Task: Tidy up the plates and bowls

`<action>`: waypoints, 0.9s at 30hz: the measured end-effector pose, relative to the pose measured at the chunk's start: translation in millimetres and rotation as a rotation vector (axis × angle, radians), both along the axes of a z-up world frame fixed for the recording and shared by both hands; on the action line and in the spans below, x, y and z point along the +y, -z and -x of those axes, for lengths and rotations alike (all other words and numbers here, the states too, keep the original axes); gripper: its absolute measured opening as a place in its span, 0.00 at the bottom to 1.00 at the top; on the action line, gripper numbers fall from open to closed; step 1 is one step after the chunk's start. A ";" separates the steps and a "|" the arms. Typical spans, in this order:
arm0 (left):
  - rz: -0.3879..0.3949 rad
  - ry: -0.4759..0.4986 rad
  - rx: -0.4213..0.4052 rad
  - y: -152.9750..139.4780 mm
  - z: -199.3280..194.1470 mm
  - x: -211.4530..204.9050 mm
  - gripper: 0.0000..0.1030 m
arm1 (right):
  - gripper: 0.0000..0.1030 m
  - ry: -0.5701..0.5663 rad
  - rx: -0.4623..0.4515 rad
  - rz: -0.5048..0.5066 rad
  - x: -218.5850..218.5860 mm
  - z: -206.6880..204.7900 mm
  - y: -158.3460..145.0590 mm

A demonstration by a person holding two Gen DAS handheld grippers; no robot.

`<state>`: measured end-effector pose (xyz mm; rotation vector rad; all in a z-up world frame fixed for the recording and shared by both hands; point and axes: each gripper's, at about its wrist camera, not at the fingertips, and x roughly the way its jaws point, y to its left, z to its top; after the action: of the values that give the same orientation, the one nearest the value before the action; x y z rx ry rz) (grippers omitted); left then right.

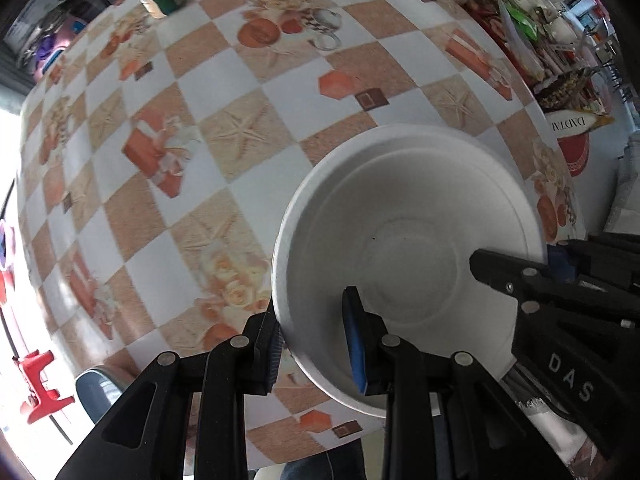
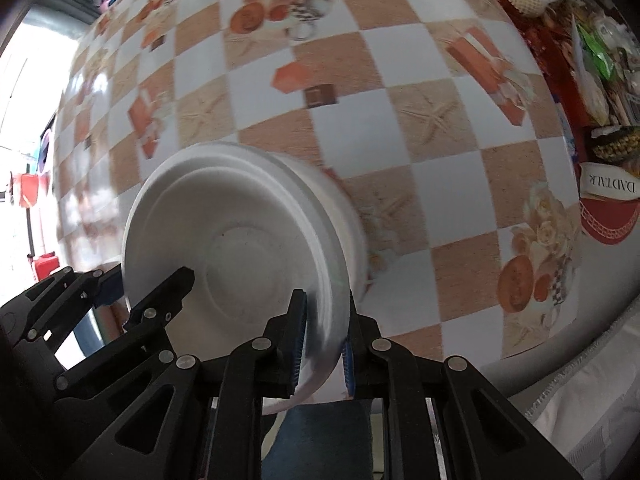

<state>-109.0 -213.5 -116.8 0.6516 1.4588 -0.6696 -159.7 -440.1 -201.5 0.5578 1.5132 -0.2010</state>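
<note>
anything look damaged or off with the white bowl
No damage shows on the white foam bowl. The left claw and right claw each pinch its rim on opposite sides, over the checkered tablecloth. Only a tiny dark speck marks the inside.

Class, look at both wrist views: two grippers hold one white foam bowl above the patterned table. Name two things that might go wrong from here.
1. The left gripper and right gripper each pinch only the thin rim of the white foam bowl; the soft foam may dent or crack.
2. They grip opposite sides, so if the hands drift apart the bowl could tear or slip onto the table.
</note>
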 end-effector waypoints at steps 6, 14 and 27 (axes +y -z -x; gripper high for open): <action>-0.019 0.001 -0.040 -7.6 0.4 9.4 0.61 | 0.23 -0.008 0.008 0.004 -9.3 0.2 5.1; -0.037 -0.056 -0.050 -28.3 -16.9 39.1 0.84 | 0.77 -0.009 -0.044 0.038 -18.6 -0.2 -14.4; 0.005 -0.100 -0.001 -42.6 -17.3 50.1 1.00 | 1.00 -0.029 -0.090 0.036 -7.2 -3.9 -38.2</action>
<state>-91.8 -163.5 -74.2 0.5715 1.4784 -0.5953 -155.8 -447.3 -163.3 0.5096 1.4271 -0.1774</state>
